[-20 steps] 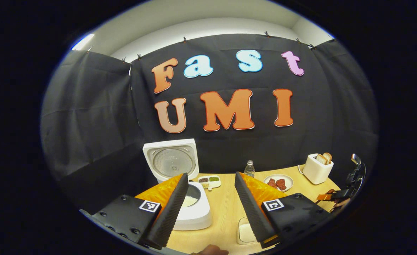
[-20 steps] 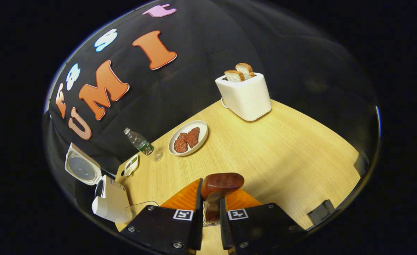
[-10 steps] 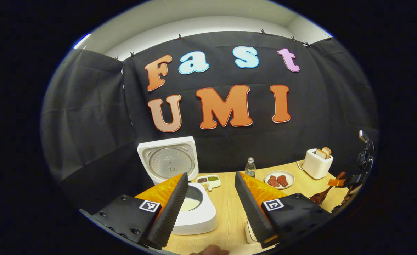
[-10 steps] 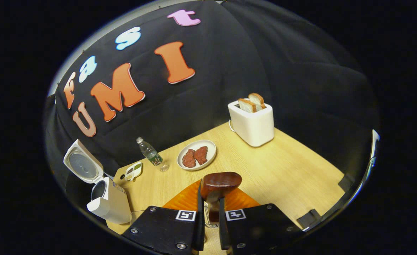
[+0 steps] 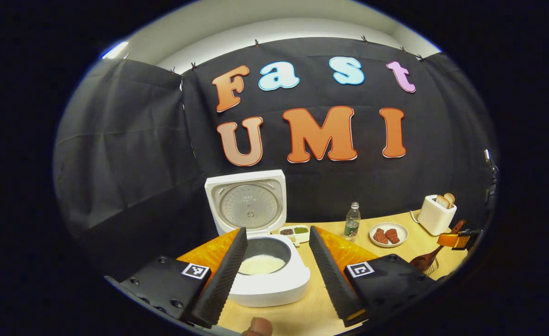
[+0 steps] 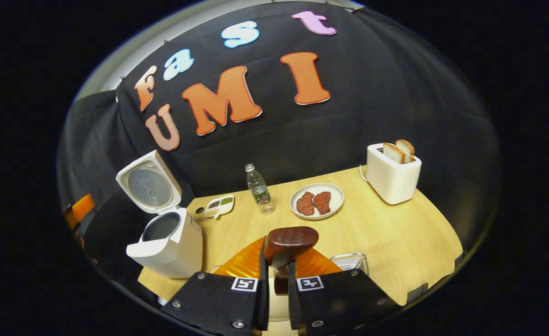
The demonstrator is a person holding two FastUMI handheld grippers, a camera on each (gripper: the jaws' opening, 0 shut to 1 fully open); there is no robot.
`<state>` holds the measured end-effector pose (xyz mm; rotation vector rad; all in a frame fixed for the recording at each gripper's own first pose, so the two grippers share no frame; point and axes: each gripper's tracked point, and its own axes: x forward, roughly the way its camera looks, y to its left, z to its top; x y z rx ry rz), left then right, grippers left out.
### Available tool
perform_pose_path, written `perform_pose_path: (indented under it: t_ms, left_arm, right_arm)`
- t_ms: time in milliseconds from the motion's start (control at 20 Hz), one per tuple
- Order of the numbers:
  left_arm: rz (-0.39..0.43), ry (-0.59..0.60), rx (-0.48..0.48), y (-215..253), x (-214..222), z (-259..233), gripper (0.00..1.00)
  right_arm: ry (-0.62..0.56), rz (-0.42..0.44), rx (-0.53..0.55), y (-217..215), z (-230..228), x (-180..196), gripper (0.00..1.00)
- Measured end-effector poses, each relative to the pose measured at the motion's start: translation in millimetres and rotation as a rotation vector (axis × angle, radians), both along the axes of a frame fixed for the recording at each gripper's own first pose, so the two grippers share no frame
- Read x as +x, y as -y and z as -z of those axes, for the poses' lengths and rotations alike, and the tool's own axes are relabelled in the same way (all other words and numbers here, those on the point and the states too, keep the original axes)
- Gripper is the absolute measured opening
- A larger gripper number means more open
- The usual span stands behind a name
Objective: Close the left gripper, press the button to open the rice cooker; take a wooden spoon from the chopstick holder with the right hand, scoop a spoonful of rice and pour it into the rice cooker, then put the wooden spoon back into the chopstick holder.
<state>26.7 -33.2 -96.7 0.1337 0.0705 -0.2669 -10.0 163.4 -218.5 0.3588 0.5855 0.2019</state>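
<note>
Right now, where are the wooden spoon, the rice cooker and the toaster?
wooden spoon (image 6: 290, 240), right gripper view, on its bowl above the jaws.
rice cooker (image 5: 274, 282), left gripper view, on the body's front wall.
toaster (image 6: 391, 179), right gripper view, on its front side.

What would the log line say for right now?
lid: up | rice cooker: holds rice | left gripper: open, empty | right gripper: shut on wooden spoon | spoon: above table

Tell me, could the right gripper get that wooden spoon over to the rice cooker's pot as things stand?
Probably yes. The right gripper is shut on the wooden spoon, the rice cooker has its lid up, and only bare table shows between them.
</note>
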Motion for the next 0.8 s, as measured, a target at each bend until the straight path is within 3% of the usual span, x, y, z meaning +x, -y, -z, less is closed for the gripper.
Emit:
perform_pose_path:
  t_ms: [50,100,300,450,800]
  left_arm:
    - [-0.001,-0.001,0.002,-4,0,2,0.87]
    - [-0.008,0.000,-0.001,-8,-1,2,0.91]
    - [0.014,0.033,0.002,-16,-12,-1,0.92]
    - [-0.035,0.085,0.066,-31,-15,-5,1.00]
    - [-0.091,0.113,0.091,-55,-17,-7,0.98]
  right_arm:
    - [0.005,-0.028,-0.038,-8,6,-1,0.16]
    - [0.001,-0.053,-0.080,-13,16,-4,0.17]
    - [-0.032,-0.110,-0.181,-30,48,-12,0.16]
    - [-0.038,-0.132,-0.236,-38,64,-15,0.17]
    - [0.041,-0.168,-0.378,-52,80,-15,0.17]
